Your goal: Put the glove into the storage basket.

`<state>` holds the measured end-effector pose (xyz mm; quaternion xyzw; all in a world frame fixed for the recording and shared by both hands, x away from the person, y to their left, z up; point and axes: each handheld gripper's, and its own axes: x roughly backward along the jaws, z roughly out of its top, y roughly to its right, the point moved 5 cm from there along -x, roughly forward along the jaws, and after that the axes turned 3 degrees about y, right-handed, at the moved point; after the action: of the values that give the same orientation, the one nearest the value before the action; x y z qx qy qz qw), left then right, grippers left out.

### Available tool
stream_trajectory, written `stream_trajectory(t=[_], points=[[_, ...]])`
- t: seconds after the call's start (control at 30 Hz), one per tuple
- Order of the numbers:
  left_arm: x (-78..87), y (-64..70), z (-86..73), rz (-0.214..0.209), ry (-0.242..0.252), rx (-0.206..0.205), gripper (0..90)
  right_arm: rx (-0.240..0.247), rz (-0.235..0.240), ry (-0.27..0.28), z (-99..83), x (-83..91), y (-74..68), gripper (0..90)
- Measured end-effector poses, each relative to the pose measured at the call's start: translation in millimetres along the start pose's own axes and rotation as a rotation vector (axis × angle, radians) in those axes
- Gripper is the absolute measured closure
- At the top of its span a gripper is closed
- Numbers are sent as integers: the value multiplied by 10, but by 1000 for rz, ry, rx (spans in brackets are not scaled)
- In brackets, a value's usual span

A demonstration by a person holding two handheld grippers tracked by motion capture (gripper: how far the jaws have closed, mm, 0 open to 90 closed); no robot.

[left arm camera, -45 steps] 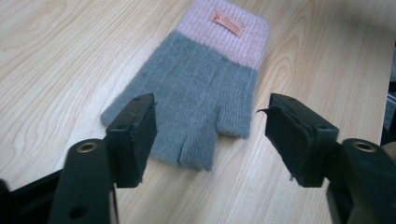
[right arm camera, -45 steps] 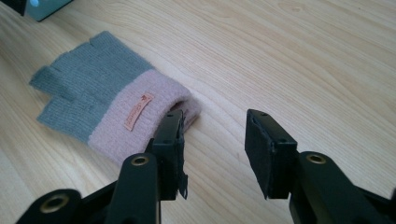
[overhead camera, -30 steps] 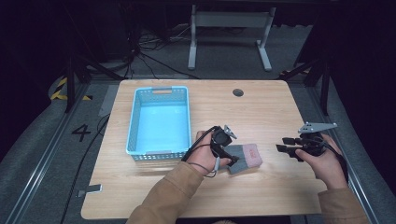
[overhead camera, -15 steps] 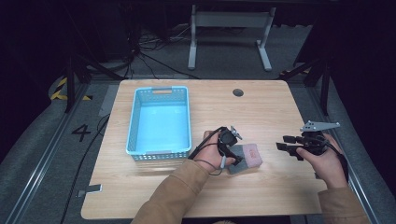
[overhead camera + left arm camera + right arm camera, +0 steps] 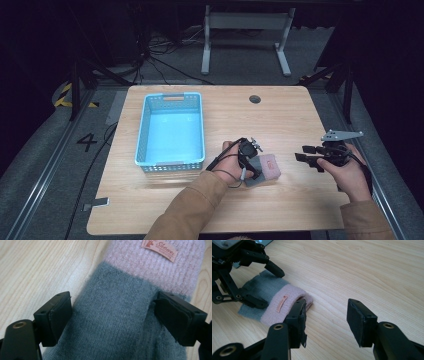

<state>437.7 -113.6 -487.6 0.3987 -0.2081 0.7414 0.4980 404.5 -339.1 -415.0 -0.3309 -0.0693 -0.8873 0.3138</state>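
two black jaws straddle fuzzy grey-pink knit sock point(image 5: 125, 315).

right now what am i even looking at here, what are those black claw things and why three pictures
A person sits at a light wooden table holding a black two-jaw hand gripper in each hand. One picture looks down from above; the other two come from cameras riding on each gripper. The left gripper is open, its jaws either side of the grey end of a grey and pink knitted sock lying flat. The right gripper is open beside the sock's pink end, holding nothing. A light blue plastic basket sits to the left.
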Motion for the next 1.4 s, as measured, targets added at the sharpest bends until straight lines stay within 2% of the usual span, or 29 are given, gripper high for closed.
stream_trajectory(t=[0.13,0.33,0.43,0.57,0.6,0.67,0.83,0.87,1.03,1.07,1.17,1.33,1.37,1.4], points=[[3,3,-10,-2,-13,9,178,-4,1,-1,-4,-6,0,507],[27,25,-7,-8,-24,17,273,-5,3,-2,-9,-17,-1,504],[39,46,-3,-21,-29,17,373,-6,1,-3,-10,-21,-2,504],[54,93,5,-71,-33,24,527,-7,1,-4,-12,-23,-3,503],[54,93,5,-71,-33,24,567,-7,1,-4,-12,-21,-3,503],[60,108,8,-95,-36,34,615,-5,1,-3,-13,-19,0,503],[83,122,18,-105,-44,37,655,-5,4,-3,-14,-22,3,502],[123,129,30,-120,-43,45,658,-7,3,-6,-13,-25,3,502],[240,135,47,-99,-46,23,661,-7,6,-1,16,-40,10,502],[328,131,52,-94,-34,22,661,-1,9,1,29,-47,10,502],[455,120,47,-81,-29,17,660,4,15,2,58,-68,3,502],[676,92,30,-85,-4,25,659,16,25,-5,107,-130,-13,502],[676,92,30,-85,-4,25,659,16,25,-5,107,-130,-13,502],[751,73,21,-82,3,35,659,21,32,-7,126,-158,-20,501]])
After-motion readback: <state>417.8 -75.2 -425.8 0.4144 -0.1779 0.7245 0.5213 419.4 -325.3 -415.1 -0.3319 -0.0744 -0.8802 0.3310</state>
